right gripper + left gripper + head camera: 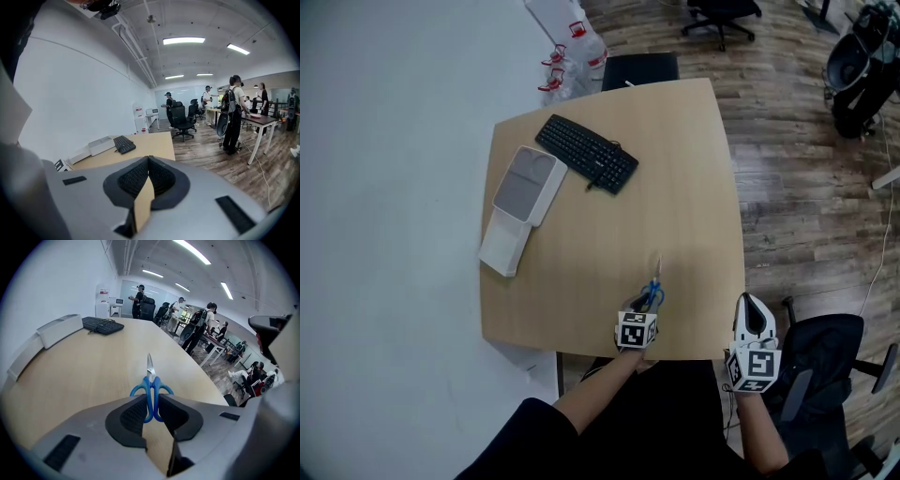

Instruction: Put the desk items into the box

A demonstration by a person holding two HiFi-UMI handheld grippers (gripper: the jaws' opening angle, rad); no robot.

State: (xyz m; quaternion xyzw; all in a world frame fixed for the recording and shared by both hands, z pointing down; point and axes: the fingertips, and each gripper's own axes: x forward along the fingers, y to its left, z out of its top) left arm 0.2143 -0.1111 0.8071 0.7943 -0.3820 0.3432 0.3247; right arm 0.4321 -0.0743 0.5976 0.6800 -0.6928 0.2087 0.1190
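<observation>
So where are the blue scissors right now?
The blue scissors are pinched by their handles in the jaws of the left gripper, near the front edge of the desk, with the blades pointing toward the far keyboard.

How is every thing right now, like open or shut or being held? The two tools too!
left tool: shut on the scissors
scissors: blades closed, held by the blue handles
right tool: shut, nothing in it
box: lid open, looks empty
keyboard: lying flat beside the box, nothing touching it
</observation>
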